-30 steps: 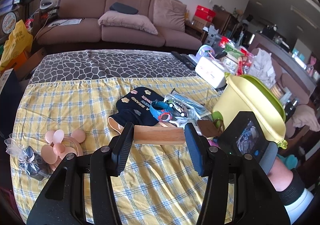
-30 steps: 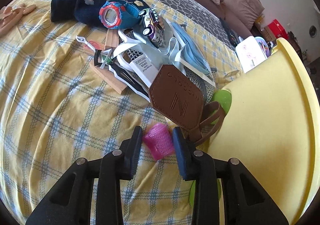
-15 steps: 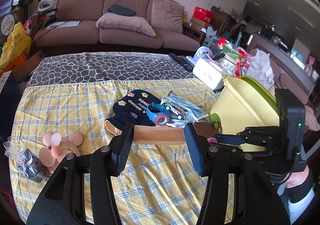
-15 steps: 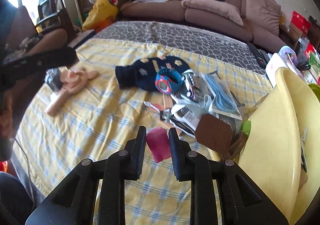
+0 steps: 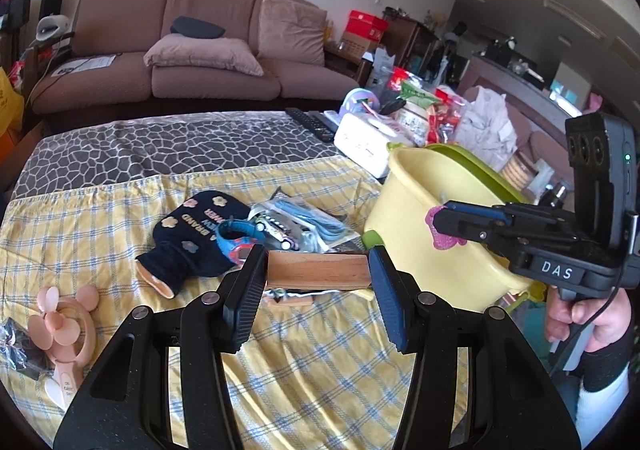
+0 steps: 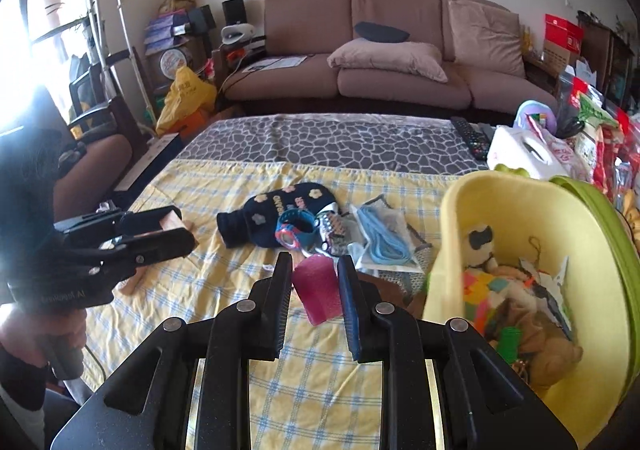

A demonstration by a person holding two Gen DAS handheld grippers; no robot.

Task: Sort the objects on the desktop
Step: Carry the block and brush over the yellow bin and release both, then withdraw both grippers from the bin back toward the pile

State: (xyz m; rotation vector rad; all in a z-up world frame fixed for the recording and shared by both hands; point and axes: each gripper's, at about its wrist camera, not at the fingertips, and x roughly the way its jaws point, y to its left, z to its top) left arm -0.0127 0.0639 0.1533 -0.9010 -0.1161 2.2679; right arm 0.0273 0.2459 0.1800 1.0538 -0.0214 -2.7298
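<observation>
My left gripper (image 5: 318, 268) is shut on a wooden block (image 5: 318, 271) and holds it above the yellow checked cloth; it also shows in the right wrist view (image 6: 168, 230). My right gripper (image 6: 314, 282) is shut on a pink sponge roller (image 6: 318, 288), lifted above the table just left of the yellow bin (image 6: 568, 234). In the left wrist view the right gripper (image 5: 440, 226) holds the roller (image 5: 438, 234) in front of the bin (image 5: 420, 194). The bin holds several small items. A heap lies on the cloth: navy sock (image 5: 188, 234), blue watch (image 5: 236, 242), toy car (image 5: 276, 230), blue cord packet (image 6: 380, 242).
A pink hand fan (image 5: 64, 330) and a dark wrapped item (image 5: 12, 342) lie at the cloth's left edge. A white box (image 5: 368, 142), remotes (image 5: 316, 122) and snack bags (image 5: 432, 110) crowd the far right. A sofa (image 5: 180, 50) stands behind the table.
My right gripper has risen from the cloth with the pink roller and moved up beside the yellow bin's rim. My left gripper has lifted slightly, still holding the wooden block.
</observation>
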